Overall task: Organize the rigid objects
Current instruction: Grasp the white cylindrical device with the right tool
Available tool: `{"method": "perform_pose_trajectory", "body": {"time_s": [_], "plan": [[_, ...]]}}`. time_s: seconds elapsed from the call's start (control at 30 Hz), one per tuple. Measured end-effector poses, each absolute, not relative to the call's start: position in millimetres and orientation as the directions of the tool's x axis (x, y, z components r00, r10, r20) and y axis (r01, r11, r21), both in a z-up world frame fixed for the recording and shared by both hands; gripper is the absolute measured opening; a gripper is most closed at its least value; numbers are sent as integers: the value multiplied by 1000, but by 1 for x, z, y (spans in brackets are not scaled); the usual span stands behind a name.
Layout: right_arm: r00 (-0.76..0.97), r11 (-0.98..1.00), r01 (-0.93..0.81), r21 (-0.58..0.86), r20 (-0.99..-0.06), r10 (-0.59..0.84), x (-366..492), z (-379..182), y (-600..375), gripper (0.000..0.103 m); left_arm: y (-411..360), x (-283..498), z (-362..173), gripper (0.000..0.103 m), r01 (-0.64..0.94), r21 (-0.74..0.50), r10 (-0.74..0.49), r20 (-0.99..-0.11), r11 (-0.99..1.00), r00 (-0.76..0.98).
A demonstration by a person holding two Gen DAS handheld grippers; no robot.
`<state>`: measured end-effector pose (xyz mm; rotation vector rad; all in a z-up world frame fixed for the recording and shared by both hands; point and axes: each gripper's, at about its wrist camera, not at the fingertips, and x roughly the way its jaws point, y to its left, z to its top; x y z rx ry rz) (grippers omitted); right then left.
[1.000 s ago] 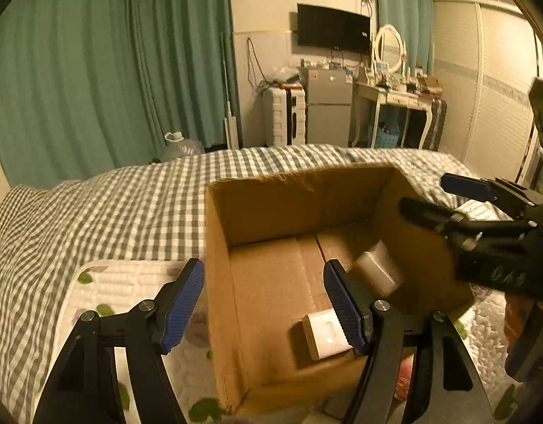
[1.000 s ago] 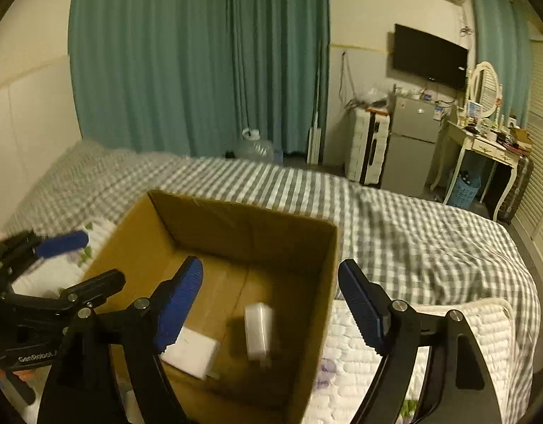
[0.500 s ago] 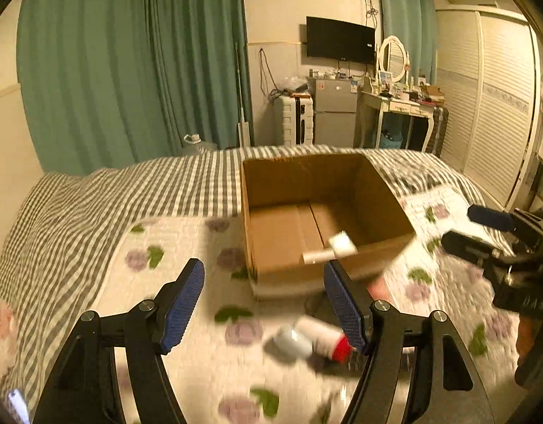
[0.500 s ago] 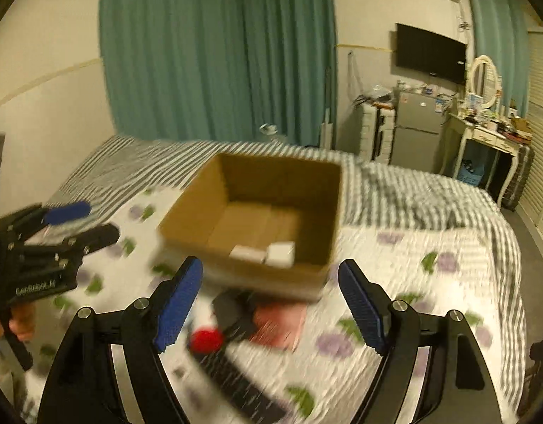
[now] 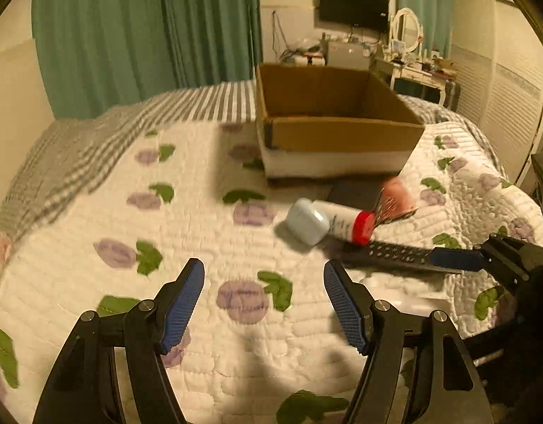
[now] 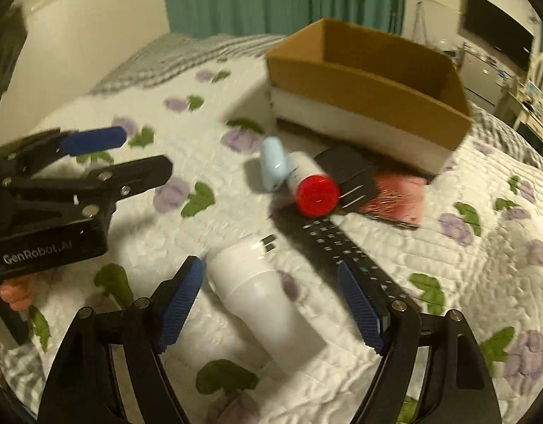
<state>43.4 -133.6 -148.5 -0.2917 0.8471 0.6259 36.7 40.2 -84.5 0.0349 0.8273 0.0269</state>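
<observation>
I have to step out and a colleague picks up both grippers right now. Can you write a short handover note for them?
Left gripper: open, empty, above bare quilt.
Right gripper: open, empty, low over the white charger, which lies between its fingers, ungripped.
Cardboard box stands on the bed; its contents are hidden from here.
Left on the quilt in front of it: blue earbud case, red-capped bottle, black remote, dark flat item, pink item.
Likely next: close on the charger, then box it.
</observation>
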Motion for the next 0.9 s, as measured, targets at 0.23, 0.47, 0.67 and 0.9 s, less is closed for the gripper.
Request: {"method": "perform_pose_trajectory", "body": {"time_s": [0.23, 0.47, 0.67, 0.9], "plan": [[427, 748, -664, 0, -821, 379, 49, -177, -110, 70, 54, 38, -95, 73, -32, -9, 15, -751, 999, 660], [441, 765, -644, 15, -810, 386, 52, -171, -117, 52, 53, 42, -96, 73, -40, -2, 25, -763, 999, 645], [512, 805, -592, 52, -747, 424, 65, -121, -144, 51, 44, 53, -88, 73, -27, 41, 49, -769, 999, 637], [617, 864, -502, -23, -710, 339, 124, -88, -171, 51, 12, 91, -86, 73, 40, 102, 51, -753, 994, 656]]}}
